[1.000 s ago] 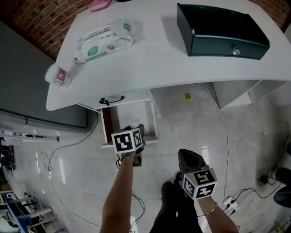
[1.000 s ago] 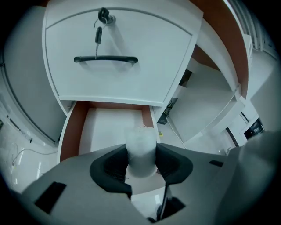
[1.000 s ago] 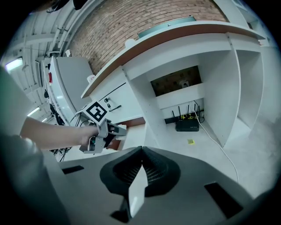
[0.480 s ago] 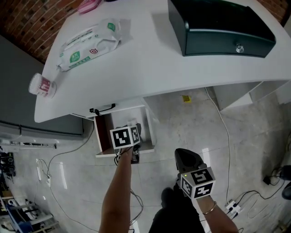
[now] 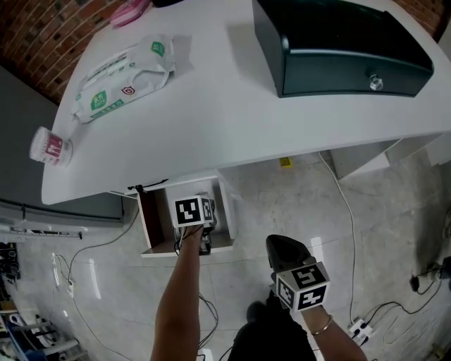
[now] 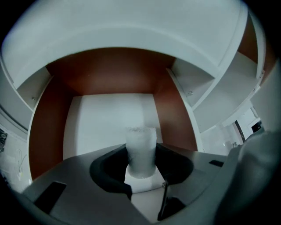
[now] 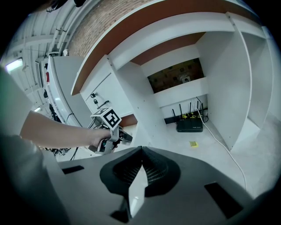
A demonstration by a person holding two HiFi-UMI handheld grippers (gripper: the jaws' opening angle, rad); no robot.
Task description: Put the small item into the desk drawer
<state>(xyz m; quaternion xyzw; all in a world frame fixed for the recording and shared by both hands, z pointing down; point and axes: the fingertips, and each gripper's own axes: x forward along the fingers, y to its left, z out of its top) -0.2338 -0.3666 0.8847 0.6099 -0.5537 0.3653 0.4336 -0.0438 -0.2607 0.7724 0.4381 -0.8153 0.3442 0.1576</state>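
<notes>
The left gripper [image 6: 141,158] is closed on the small item [image 6: 140,141]. The item is a little pale tube, and it stands up straight between the two dark pads. The gripper points down into the open drawer [image 6: 47,127]. The drawer has brown walls and a white bottom. The item hangs over the white bottom, near the front of the drawer. I cannot tell if it touches the bottom.

From the head view, the drawer sticks out under the near edge of the white surface [image 5: 211,120], toward the left.

The right gripper [image 7: 140,151] is closed, and its two tips touch with nothing between them. It is held off to the right of the drawer, above the floor.

On the surface lies a pack of wipes [image 5: 121,77] at the far left. A small cup [image 5: 49,148] lies on its side by the left edge. A dark box [image 5: 338,42] sits at the far right. A pink thing [image 5: 130,10] peeks in at the far edge.

Under the surface, a black router [image 7: 189,125] sits on the floor by the far wall.
</notes>
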